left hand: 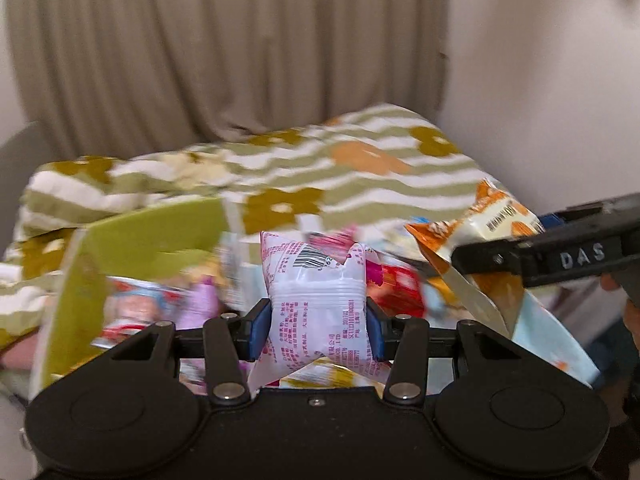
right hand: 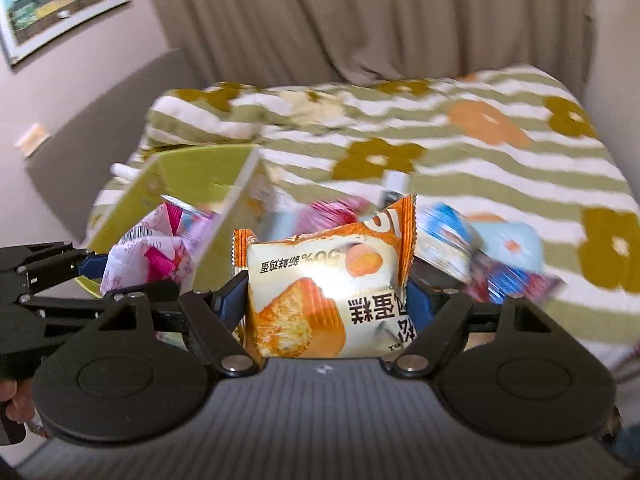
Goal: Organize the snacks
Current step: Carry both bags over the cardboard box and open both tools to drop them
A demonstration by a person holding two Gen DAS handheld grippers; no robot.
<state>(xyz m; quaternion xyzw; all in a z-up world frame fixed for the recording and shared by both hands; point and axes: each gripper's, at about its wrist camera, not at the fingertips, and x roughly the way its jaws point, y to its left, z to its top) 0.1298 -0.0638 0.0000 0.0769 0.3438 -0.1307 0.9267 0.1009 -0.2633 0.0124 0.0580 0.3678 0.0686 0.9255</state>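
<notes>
My left gripper (left hand: 318, 322) is shut on a white and pink snack packet (left hand: 316, 304), its blue pads pinching the packet's waist, held up above the bed. The same packet (right hand: 148, 258) shows at the left of the right wrist view, in the left gripper (right hand: 96, 268). My right gripper (right hand: 326, 300) is shut on an orange and white cake packet (right hand: 324, 292), seen at the right of the left wrist view as well (left hand: 480, 232). A green box (left hand: 132, 248) (right hand: 200, 184) stands open at the left, with snack packets inside. Several loose snacks (right hand: 460, 248) lie on the bed.
A striped bedspread with flowers (right hand: 460, 152) covers the bed. Beige curtains (left hand: 240, 48) hang behind it, a wall (left hand: 552, 80) stands at the right and a framed picture (right hand: 56, 0) hangs at the upper left. A person's fingers (right hand: 16, 400) hold the left gripper's handle.
</notes>
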